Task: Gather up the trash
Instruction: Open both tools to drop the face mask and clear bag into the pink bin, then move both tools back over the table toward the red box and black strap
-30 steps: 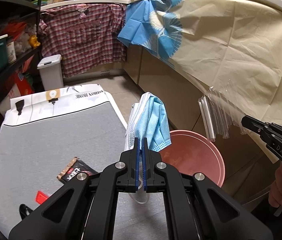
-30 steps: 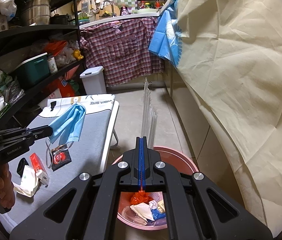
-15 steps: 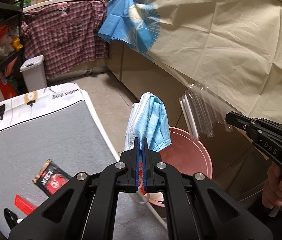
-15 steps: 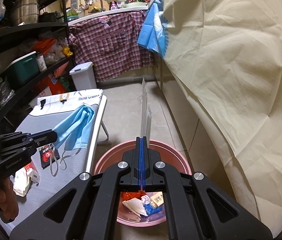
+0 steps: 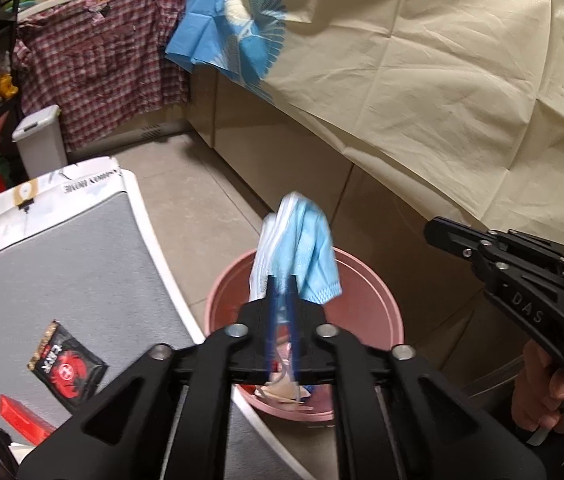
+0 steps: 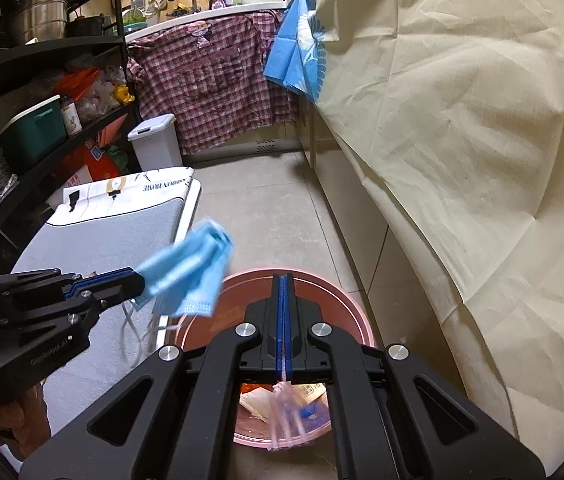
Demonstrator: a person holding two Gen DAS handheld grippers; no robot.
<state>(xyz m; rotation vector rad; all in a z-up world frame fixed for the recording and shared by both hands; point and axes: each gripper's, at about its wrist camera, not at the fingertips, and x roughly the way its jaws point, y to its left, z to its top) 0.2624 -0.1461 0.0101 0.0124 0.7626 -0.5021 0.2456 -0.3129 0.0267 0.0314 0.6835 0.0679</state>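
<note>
- Since the earlier frames, the blue face mask (image 5: 308, 248) has been carried off the bench (image 5: 65, 264) and is now held over the pink bin (image 5: 382, 300).
- The left gripper (image 5: 280, 284) is seen nearly closed, with one mask pinched between its fingers; the mask's ear loops (image 6: 133, 332) hang below.
- The clear plastic wrapper (image 6: 286, 416) has dropped from upright ahead of the right gripper (image 6: 284, 292) to hanging below it, inside the bin.
- The right gripper is seen closed on the wrapper's top.
- Two items are counted on the bench: one black snack packet (image 5: 67, 364) and one red wrapper (image 5: 21, 420).
</note>
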